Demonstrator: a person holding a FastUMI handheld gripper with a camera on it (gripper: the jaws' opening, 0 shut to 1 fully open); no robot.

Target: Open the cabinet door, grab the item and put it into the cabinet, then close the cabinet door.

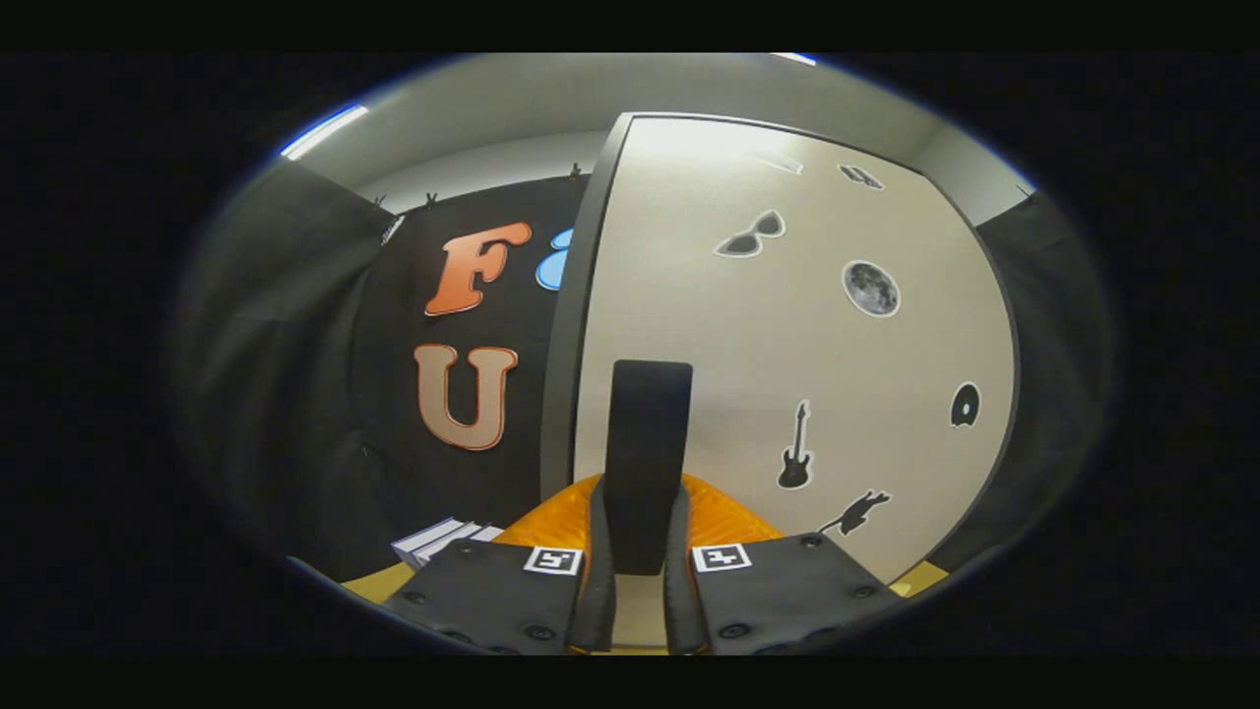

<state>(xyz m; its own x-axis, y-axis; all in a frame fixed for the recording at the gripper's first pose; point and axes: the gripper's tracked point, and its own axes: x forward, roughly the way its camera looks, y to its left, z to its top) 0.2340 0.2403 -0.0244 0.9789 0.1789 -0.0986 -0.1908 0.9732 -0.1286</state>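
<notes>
Gripping 1 handle w/ tool

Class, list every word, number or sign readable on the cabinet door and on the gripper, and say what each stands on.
cabinet door: no words, only picture stickers such as a guitar and a moon.
gripper, shut on the black handle: two square coded markers, no letters.

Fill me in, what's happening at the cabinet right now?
The gripper is right up against the cabinet door, and its fingers are closed on the dark upright door handle that stands between them. The door's pale face, dotted with small stickers, rises just beyond the fingers. Whether the door is being pulled open or pushed shut can't be told from this view. A stack of books lies low beside the fingers.
</notes>
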